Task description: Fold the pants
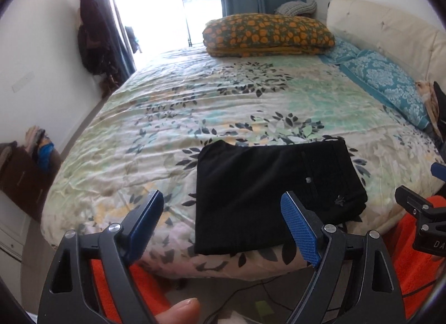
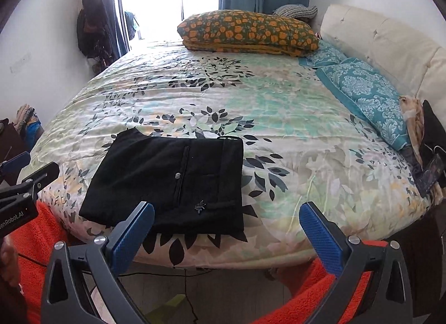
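The black pants [image 1: 267, 198] lie folded into a flat rectangle near the bed's front edge, pocket button and small metal emblem facing up. They also show in the right wrist view [image 2: 172, 182]. My left gripper [image 1: 223, 207] is open and empty, held off the bed's front edge just short of the pants. My right gripper [image 2: 227, 212] is open and empty, in front of the bed edge, to the right of the pants. The right gripper's side shows at the right edge of the left wrist view [image 1: 423, 212].
The bed [image 1: 223, 95] has a leaf-print cover. A folded orange-flowered blanket [image 1: 267, 34] lies at the far end, teal pillows [image 1: 390, 84] along a cream headboard [image 1: 390, 23] on the right. Dark clothes [image 2: 432, 140] lie at the right edge. Cables run on the floor [image 2: 184, 290].
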A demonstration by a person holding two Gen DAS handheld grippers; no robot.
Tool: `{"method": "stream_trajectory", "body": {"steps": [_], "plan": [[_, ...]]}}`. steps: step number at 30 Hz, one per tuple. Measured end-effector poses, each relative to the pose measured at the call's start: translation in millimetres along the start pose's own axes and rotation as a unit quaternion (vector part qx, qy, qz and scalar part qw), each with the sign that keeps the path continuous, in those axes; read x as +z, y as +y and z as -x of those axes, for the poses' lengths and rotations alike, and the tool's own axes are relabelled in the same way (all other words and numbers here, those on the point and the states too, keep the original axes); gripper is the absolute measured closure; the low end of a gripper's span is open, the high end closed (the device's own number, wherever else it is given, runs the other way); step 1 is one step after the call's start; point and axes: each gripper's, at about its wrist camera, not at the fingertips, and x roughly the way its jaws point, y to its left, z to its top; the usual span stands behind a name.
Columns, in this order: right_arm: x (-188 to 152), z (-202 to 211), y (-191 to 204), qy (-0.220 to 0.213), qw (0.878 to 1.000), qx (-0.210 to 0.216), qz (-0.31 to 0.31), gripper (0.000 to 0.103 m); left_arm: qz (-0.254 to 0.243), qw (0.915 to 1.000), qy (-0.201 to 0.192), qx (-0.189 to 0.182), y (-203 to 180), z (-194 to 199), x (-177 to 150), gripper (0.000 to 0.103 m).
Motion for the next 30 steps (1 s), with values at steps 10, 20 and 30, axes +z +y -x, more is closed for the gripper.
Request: {"method": "stream_trajectory", "body": {"steps": [10,20,30], "plan": [[1.1,2.8,2.6,0.003,0.999,-0.034,0.006,0.000,-0.020,0.9994,0.027,0.006,-10.0,-5.5,-5.8,0.011],[-0.8,-0.3,0.2,0.011,0.999,-0.043,0.001,0.000,-0.022,0.9962,0.078,-0.033,-15.1,-22.4,-12.6,0.011],[-7.2,-6.8,-1.7,0.022,0.999,-0.042,-0.004,0.000,-0.025,0.9947,0.093,-0.035,-15.2,-26.3,-15.8,0.011]]}}
